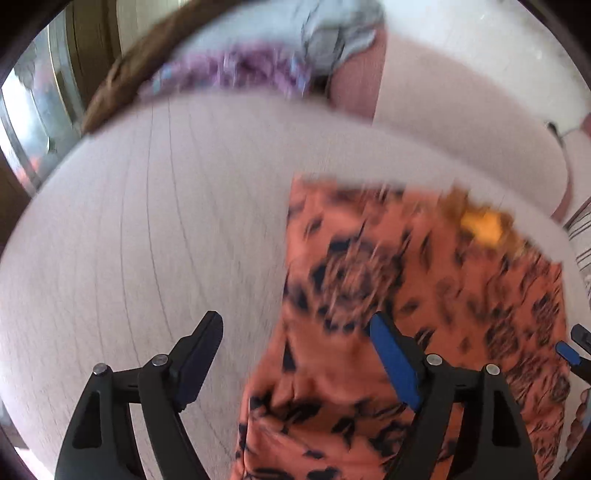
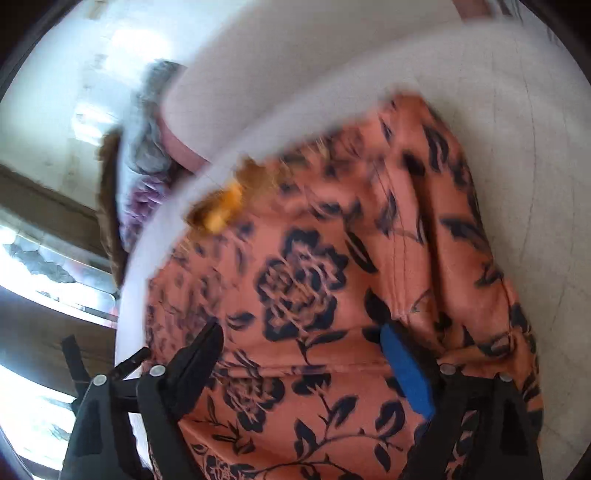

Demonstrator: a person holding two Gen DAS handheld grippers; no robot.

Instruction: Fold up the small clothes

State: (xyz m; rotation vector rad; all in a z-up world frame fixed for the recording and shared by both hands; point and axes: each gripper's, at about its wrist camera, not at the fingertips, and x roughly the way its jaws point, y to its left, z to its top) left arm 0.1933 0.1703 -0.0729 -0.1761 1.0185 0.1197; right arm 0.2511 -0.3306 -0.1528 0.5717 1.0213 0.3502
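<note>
An orange garment with a dark floral print (image 1: 424, 295) lies spread on the white surface (image 1: 147, 240), with a yellow patch (image 1: 484, 225) at its far edge. My left gripper (image 1: 295, 325) hovers open over the garment's left edge: one finger is above bare surface, the blue-padded finger (image 1: 395, 362) above the cloth. My right gripper (image 2: 303, 332) is open just above the same garment (image 2: 332, 258), with nothing pinched between its pads. The right gripper's tip (image 1: 572, 347) shows at the left wrist view's right edge. Both views are motion-blurred.
A brown woven basket (image 1: 122, 81) at the surface's far left holds purple (image 1: 240, 70) and grey clothes (image 1: 332, 33). The right wrist view shows the basket (image 2: 110, 206) too. A second pale surface (image 1: 461, 110) lies behind. The white surface's edge (image 2: 129, 295) drops off to the left.
</note>
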